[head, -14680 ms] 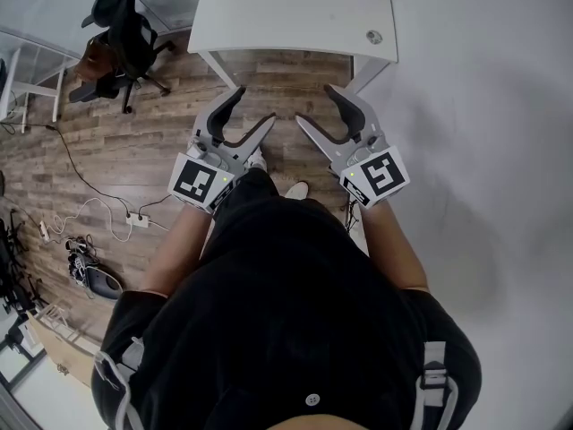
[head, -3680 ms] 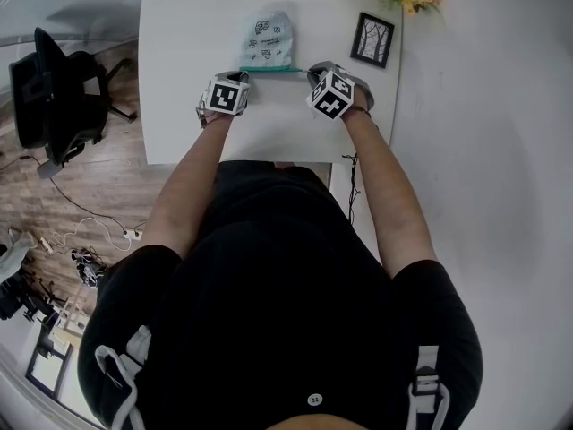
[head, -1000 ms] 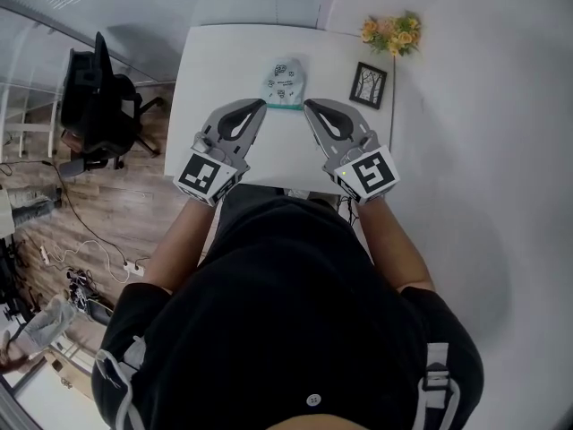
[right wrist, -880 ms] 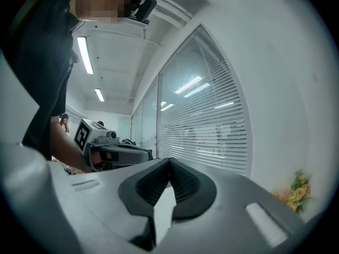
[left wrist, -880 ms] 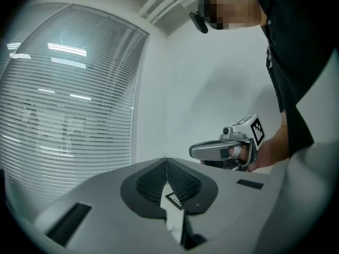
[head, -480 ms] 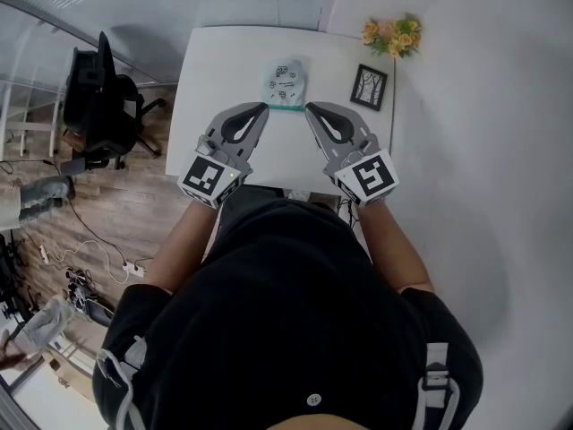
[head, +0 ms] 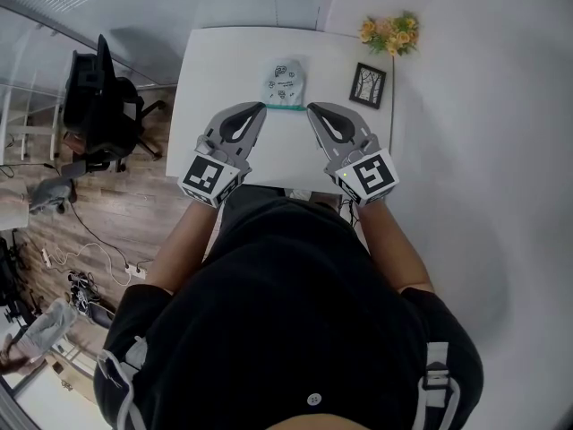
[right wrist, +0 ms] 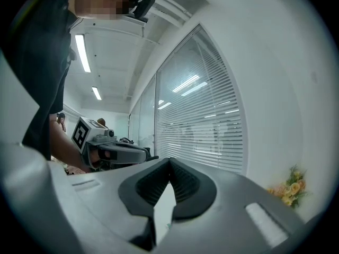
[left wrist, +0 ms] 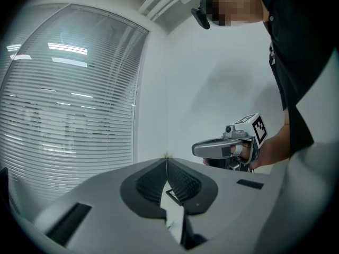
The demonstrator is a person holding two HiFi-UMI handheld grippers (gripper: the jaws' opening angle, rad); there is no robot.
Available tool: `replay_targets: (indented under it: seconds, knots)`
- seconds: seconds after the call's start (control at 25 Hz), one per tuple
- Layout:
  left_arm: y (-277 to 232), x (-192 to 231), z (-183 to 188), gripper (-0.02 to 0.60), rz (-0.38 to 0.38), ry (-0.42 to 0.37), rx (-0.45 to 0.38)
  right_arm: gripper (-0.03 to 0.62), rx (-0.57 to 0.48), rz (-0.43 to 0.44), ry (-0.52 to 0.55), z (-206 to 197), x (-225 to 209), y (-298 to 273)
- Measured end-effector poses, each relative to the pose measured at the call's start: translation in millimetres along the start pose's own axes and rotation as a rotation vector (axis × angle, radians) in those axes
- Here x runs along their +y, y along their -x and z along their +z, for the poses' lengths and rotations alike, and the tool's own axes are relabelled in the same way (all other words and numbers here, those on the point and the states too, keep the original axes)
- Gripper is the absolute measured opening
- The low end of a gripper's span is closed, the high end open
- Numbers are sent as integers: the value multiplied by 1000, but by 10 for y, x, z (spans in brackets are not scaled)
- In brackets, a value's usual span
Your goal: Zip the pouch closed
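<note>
The pouch (head: 285, 79), pale with small dark prints, lies flat on the white table (head: 224, 70). Its green zip edge (head: 286, 107) faces me. In the head view my left gripper (head: 261, 107) and right gripper (head: 312, 109) are held up in the air on either side of that edge, apart from the pouch. Both are shut with nothing between the jaws. The left gripper view shows its own closed jaws (left wrist: 167, 159) and the right gripper (left wrist: 228, 147) beyond them. The right gripper view shows its closed jaws (right wrist: 169, 160) and the left gripper (right wrist: 114, 151). Neither gripper view shows the pouch.
A black picture frame (head: 368, 85) and a bunch of flowers (head: 389, 32) stand at the table's right end, by the white wall. A black office chair (head: 103, 106) stands left of the table on the wood floor. Cables (head: 107, 240) lie on the floor.
A few seconds ago both grippers were down at the pouch's zip edge; now they are lifted off it, nearer the camera. Over the last second they barely moved.
</note>
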State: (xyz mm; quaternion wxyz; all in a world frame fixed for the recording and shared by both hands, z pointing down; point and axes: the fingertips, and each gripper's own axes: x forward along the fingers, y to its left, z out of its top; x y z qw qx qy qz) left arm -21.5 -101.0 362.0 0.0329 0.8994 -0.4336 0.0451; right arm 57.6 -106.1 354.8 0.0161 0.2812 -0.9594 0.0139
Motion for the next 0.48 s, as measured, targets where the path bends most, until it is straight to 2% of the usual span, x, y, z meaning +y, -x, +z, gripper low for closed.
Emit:
replay_targets:
  seconds: [0.48]
  knots:
    - [41,-26,5,9,6,0,6,11,3,2,-8,-9,49,23]
